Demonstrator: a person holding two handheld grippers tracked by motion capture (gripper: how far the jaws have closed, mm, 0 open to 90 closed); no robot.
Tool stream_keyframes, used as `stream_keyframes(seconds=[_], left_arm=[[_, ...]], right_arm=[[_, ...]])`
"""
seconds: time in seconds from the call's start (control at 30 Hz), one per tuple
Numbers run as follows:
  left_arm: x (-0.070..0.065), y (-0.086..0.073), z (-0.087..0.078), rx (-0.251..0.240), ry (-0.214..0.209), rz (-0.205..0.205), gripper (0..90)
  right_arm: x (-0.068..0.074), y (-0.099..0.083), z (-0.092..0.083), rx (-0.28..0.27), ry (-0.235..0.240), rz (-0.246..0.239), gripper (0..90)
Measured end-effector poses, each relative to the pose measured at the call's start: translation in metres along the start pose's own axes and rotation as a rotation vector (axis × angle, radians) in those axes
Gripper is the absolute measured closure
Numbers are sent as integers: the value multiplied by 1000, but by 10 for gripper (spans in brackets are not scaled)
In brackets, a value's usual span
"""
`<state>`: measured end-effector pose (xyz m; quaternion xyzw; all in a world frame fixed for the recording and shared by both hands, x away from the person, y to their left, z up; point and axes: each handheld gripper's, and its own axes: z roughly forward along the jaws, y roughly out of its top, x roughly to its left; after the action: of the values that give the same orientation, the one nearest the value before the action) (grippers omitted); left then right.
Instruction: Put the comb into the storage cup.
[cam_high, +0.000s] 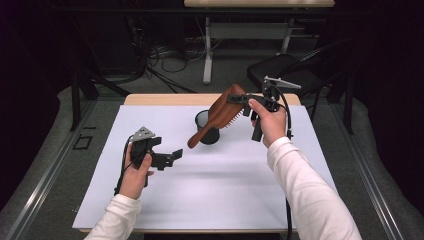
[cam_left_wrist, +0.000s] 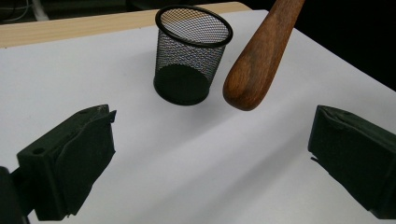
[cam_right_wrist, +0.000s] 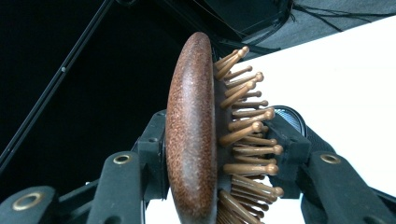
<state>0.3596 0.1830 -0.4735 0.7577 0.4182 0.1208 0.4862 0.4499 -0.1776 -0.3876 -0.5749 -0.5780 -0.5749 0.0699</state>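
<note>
Here, a person works at a white table (cam_high: 210, 200) with a pair of tongs in each hand, a black mesh cup (cam_high: 206, 127) standing toward the far edge. To the left of the cup, nearer the person, the left gripper (cam_high: 172, 157) hovers low over the table, its jaws wide apart with nothing between them. Just right of the cup and above it, the right gripper (cam_high: 239, 100) is clamped on the head of a wooden hairbrush (cam_high: 220, 114), which hangs tilted with its handle end beside the cup's rim.

By the look of it, the brush has been picked up and brought to the cup, but it is not yet inside; lowering the handle into the opening and letting go appear to remain.

The left gripper view shows what the high view cannot: the cup is empty, and the rounded handle tip hangs clear of the rim, outside it. The right gripper view adds the grip itself, one pad on the brush's smooth back, the other against its bristles.
</note>
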Motion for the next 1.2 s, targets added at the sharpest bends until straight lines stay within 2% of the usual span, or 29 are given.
stream_keyframes(seconds=[0.33,0.73,1.2], left_arm=[[3,-1,-1,-8,6,-5,6],[5,-1,-1,-21,7,-15,5],[7,-1,-2,-24,10,-19,5]], right_arm=[[-1,5,3,-42,-22,4,492],[-3,16,6,-96,-92,-7,492],[-2,31,3,-173,-142,9,491]])
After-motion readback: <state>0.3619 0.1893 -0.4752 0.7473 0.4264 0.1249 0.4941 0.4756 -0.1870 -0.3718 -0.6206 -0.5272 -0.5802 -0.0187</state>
